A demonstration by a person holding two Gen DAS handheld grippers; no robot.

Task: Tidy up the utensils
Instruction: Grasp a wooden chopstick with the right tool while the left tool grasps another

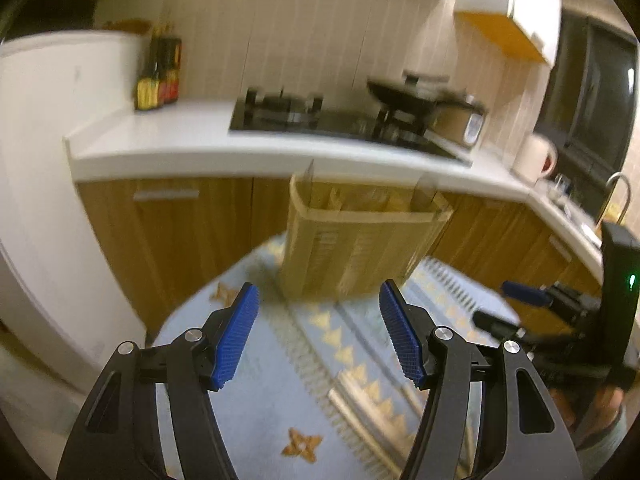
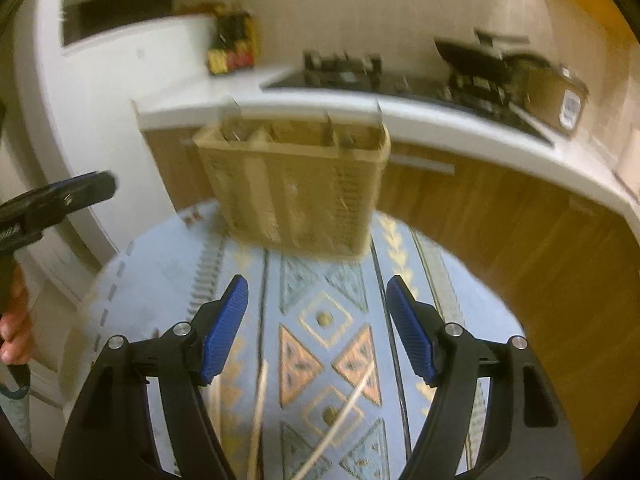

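**Both grippers empty, chopsticks still on the table**

The round table (image 2: 168,264) fills the lower frame in the right wrist view. At its far edge, mid-frame, stands the tan utensil holder (image 2: 296,184). Thin chopsticks (image 2: 258,412) lie loose at bottom centre. The right gripper (image 2: 316,328) and left gripper (image 1: 318,332) both stand apart, holding nothing. This looks like the pickup step: next, drop onto a chopstick and close.
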